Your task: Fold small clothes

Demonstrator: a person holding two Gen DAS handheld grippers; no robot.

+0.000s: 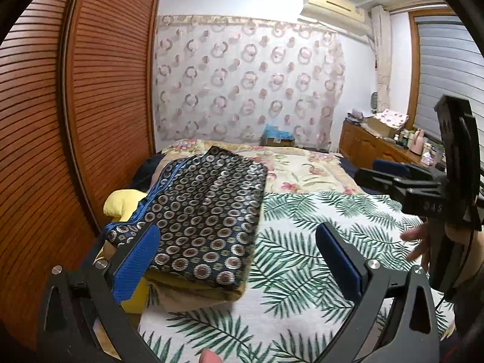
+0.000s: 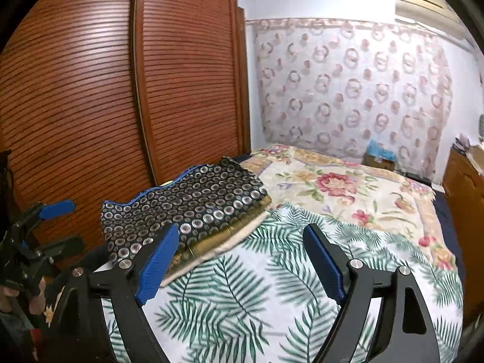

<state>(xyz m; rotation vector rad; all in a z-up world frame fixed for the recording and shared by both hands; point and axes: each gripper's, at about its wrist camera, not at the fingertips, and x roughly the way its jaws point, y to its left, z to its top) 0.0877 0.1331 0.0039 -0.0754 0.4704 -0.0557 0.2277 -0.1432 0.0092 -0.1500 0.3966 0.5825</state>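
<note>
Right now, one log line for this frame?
phase: between garments | left gripper: open, empty | right gripper: open, empty | folded stack: on bed, dotted cloth on top

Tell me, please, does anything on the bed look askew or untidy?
The pile of folded clothes sits at the bed's edge by the wardrobe. Its layers are not flush: lower ones stick out beyond the top garment. Nothing looks spilled or damaged.
</note>
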